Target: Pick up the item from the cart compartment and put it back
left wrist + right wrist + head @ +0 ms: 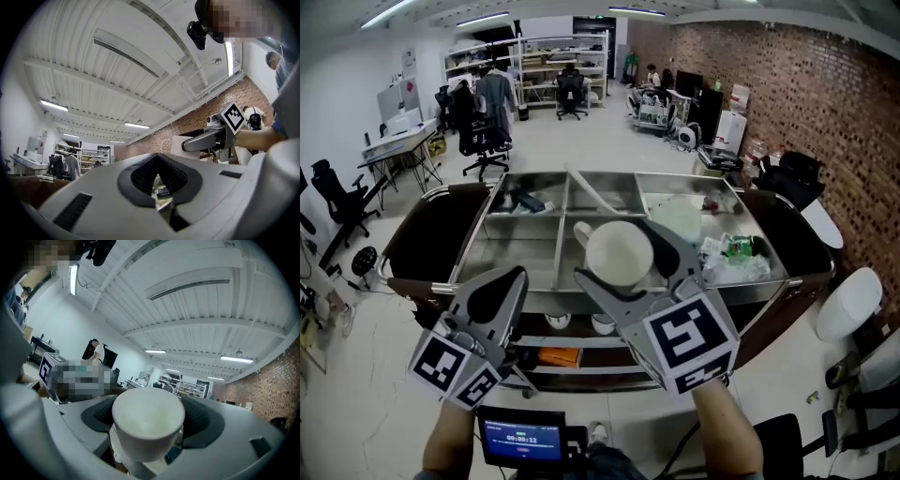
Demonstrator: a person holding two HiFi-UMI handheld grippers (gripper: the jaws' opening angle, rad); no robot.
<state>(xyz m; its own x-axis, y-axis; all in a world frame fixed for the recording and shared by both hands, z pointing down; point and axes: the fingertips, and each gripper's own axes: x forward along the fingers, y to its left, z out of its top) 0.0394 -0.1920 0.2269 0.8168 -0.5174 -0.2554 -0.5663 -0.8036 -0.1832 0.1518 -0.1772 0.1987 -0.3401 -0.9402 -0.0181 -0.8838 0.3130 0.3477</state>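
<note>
1. Two grippers hang over the steel cart.
2. On the right gripper, the jaws stand wide and clamp the sides of a white cup, which they hold clear above the cart's middle compartment.
3. On the left gripper, the jaws sit together with nothing between them, beside the cup.

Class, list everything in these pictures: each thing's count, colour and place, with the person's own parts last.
cart: one, steel, ahead, split into compartments
cup: one, white, gripped in right tool over cart
bowls: two, white, cart's lower shelf
wrappers: several, white and green, cart's right compartment
chairs: several, black, room behind cart
screen: one, blue-lit, bottom edge
left tool: one, grey, shut, empty, lower left
right tool: one, grey, shut on cup, centre
</note>
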